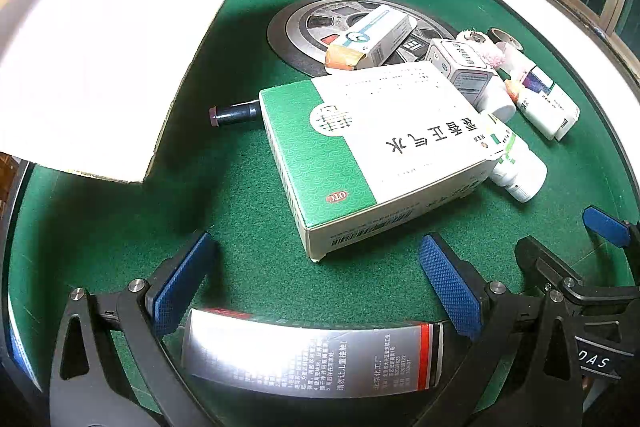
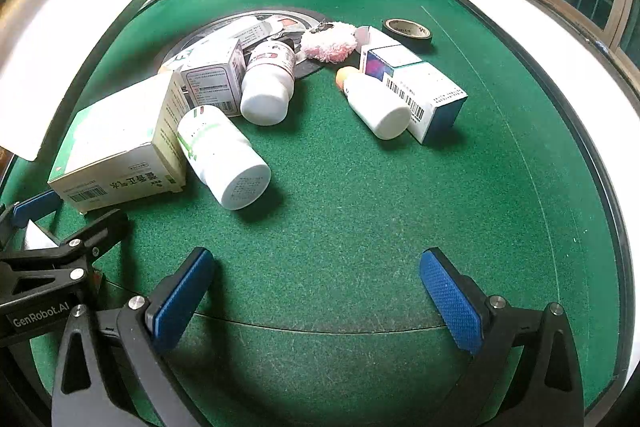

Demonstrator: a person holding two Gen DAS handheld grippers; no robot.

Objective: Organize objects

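You are holding the left gripper (image 1: 316, 291) low over the green felt table (image 1: 248, 187) with its blue pads spread wide, and a flat silver carton with red and black end stripes (image 1: 312, 355) is lying crosswise between the arms, back near the base of the fingers; whether the pads are actually pressing on it you cannot tell from this view, since the tips stand clear ahead of it. It is looking like thin glossy card, light and easily dented, so a grip across its short ends would probably be slipping unless the pads are seating flat. Just ahead of the left tips the big green-and-white cardboard medicine box (image 1: 372, 155) is lying flat; it is likely stiff along its edges, soft on the broad faces, and wider than is comfortable, so taking it across the narrow side seems best. A large white cardboard container (image 1: 100, 47) is rising ahead and left of that gripper. Your right gripper (image 2: 316, 299) is hovering wide open and holding nothing. Ahead and left of it a white plastic pill bottle with a green label (image 2: 224, 155) is lying on its side against the big box; it is smooth, round and likely to be rolling, so pinching across the body near the middle looks safest.
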